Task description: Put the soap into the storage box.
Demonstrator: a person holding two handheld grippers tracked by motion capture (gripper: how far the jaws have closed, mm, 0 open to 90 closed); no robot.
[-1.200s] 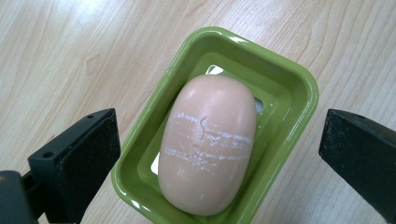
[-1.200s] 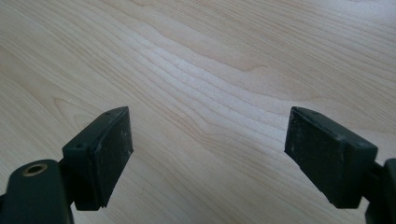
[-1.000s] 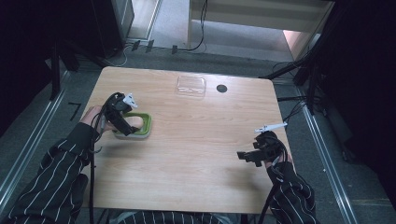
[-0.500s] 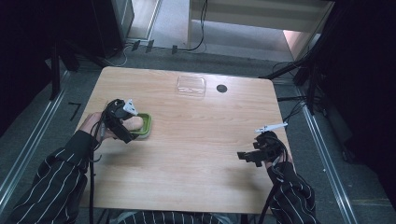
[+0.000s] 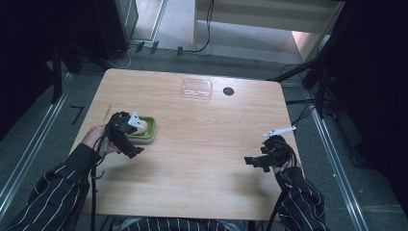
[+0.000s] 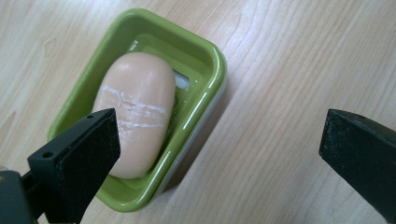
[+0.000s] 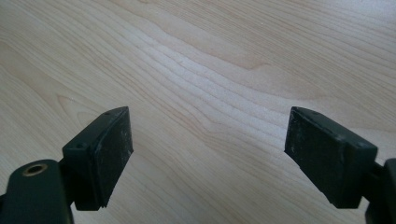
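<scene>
We see the pale oval soap bar (image 6: 135,112) lying in the green plastic dish (image 6: 205,93) (table's left side) — left gripper (image 6: 219,154) gaping over it, right gripper (image 7: 208,154) wide above bare wooden table (image 7: 224,60)

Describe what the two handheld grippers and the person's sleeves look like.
Both the left gripper and the right gripper are black, each with two flat, blocky black jaws; a small round hole marks the jaw bases. A white-grey plate tops the left gripper, and a thin white piece projects from the right. Dark cables trail down from each. The person's sleeves are dark with thin white stripes.
</scene>
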